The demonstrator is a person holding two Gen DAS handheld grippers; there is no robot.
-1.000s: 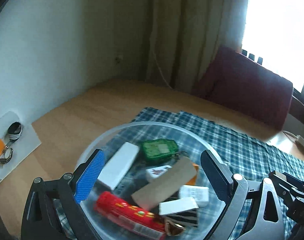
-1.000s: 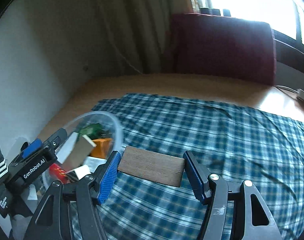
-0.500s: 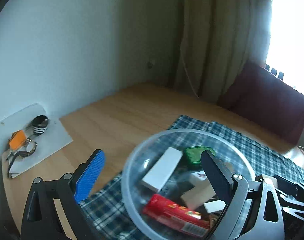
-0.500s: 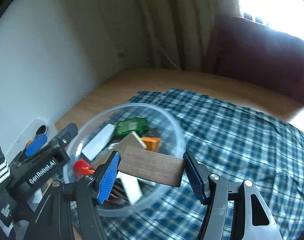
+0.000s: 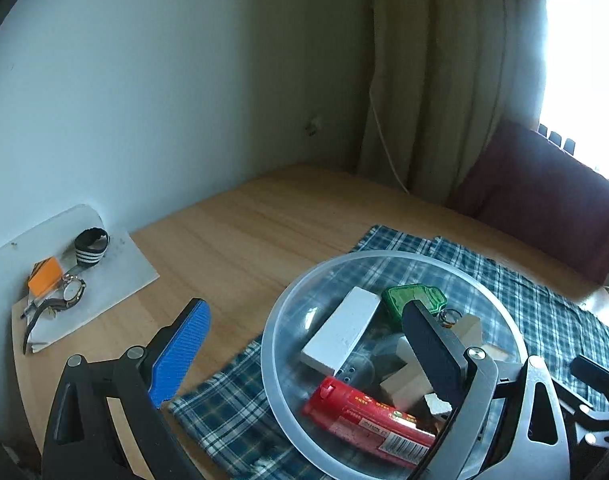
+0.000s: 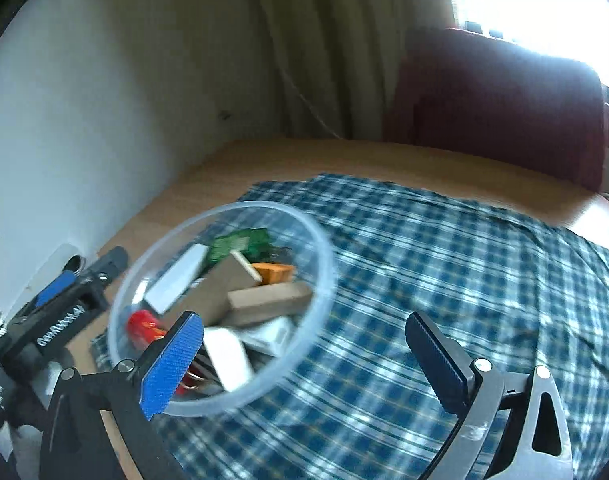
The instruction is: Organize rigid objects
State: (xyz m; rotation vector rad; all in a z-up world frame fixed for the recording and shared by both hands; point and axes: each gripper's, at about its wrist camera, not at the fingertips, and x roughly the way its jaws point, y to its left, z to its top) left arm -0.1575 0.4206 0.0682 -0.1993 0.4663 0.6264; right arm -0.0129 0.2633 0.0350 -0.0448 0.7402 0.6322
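Right gripper [image 6: 304, 354] spread wide, empty, over checked cloth [image 6: 424, 280]. Left gripper [image 5: 304, 344] likewise agape, flanking clear plastic bowl [image 5: 288, 360], likely steadying. Blocks, red tube [image 5: 368, 416], green case [image 5: 414, 300] gathered inside bowl.

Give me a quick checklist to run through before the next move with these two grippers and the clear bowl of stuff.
1. Right gripper empty: ok, fingers apart, nothing between them.
2. Left gripper empty: ok, open; its dark finger overlaps the bowl in view, and contact cannot be told.
3. Clear bowl seated on the plaid cloth: ok, upright.
4. Pieces inside the bowl: ok; the white block, green case and red tube lie within the rim.
5. Cloth free of loose pieces: cannot tell; none in view, but the picture is blurred.
6. Tray with a watch left of the bowl: ok, apart from both grippers.
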